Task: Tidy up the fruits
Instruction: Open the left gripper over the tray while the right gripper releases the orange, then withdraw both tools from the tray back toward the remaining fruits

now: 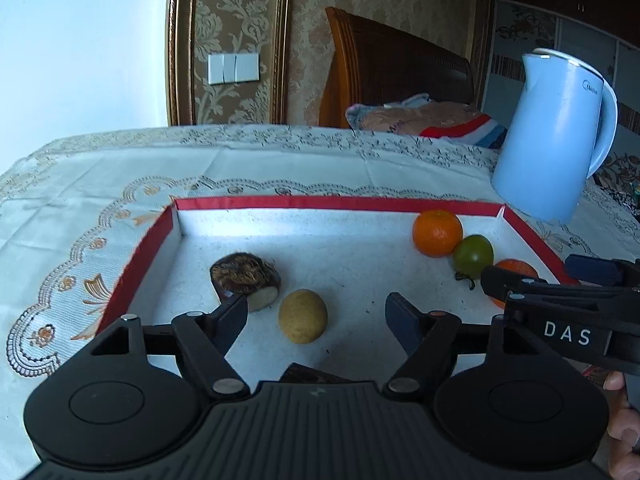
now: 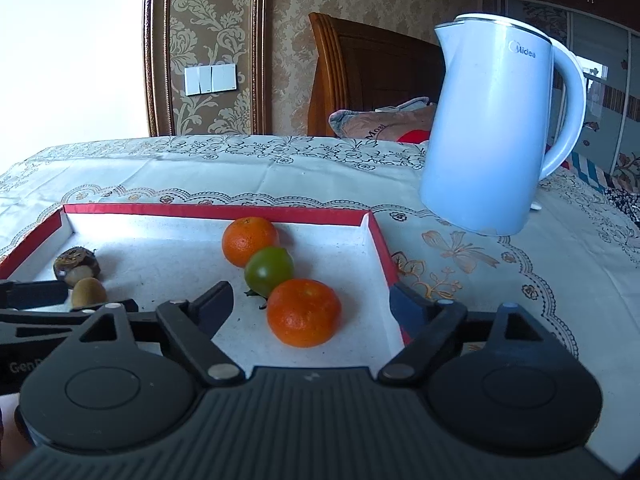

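Both pairs of black fingers gape wide, holding nothing: the left gripper point(image 1: 316, 312) frames a small tan oval fruit point(image 1: 303, 316), the right gripper point(image 2: 312, 304) a round orange tangerine point(image 2: 303, 312), all inside the red-rimmed white shallow tray point(image 2: 216, 209) on the lace-covered desk point(image 2: 280, 168).

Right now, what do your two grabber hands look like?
Both are matte black plastic. The left gripper and right gripper each have two round discs, a ribbed plate between them, silver rivets, and dark blue pads on the fingers. White letters "DAS" mark the right one's side. No cables show.
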Action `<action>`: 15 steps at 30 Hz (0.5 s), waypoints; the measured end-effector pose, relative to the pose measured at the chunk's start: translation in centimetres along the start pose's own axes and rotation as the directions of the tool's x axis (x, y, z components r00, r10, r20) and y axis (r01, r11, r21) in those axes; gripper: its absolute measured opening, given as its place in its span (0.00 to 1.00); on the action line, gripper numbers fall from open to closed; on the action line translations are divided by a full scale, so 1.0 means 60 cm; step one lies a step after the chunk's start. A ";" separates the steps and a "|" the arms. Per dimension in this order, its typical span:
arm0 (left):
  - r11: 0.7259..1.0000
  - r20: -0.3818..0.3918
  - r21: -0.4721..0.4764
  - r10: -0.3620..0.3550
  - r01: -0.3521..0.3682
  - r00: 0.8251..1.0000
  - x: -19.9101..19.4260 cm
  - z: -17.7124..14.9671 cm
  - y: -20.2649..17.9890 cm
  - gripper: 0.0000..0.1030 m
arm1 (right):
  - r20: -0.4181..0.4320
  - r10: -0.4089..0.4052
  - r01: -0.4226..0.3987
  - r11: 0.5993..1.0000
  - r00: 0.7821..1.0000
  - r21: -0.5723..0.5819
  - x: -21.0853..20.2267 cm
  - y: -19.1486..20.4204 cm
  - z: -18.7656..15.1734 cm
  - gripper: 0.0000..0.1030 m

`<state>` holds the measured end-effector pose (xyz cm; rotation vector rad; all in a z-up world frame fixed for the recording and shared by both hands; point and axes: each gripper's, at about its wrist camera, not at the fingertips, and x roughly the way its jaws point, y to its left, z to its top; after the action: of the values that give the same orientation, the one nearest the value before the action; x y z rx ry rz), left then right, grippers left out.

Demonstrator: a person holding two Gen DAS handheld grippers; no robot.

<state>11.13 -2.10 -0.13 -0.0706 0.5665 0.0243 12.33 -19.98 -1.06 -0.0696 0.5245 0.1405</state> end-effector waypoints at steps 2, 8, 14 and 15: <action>1.000 0.001 -0.005 -0.006 0.006 1.000 -0.003 0.000 0.003 0.75 | 0.001 0.005 -0.005 1.000 1.000 -0.001 -0.004 -0.001 -0.002 0.87; 1.000 -0.006 -0.004 0.004 -0.004 1.000 -0.006 -0.002 0.005 0.75 | 0.039 -0.028 0.028 0.999 0.999 -0.024 -0.018 0.000 -0.012 0.98; 0.999 0.055 0.024 0.042 -0.044 0.998 -0.031 -0.011 0.003 0.76 | 0.041 -0.012 0.011 0.999 0.999 0.046 -0.041 -0.025 -0.023 1.00; 0.998 0.064 0.026 0.050 -0.052 0.997 -0.034 -0.011 0.003 0.77 | 0.046 -0.012 0.009 0.998 0.999 0.054 -0.045 -0.028 -0.025 1.00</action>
<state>9.03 -1.97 0.38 -0.0287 0.5048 0.0681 9.55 -22.09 -0.95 -0.0165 0.4814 0.1173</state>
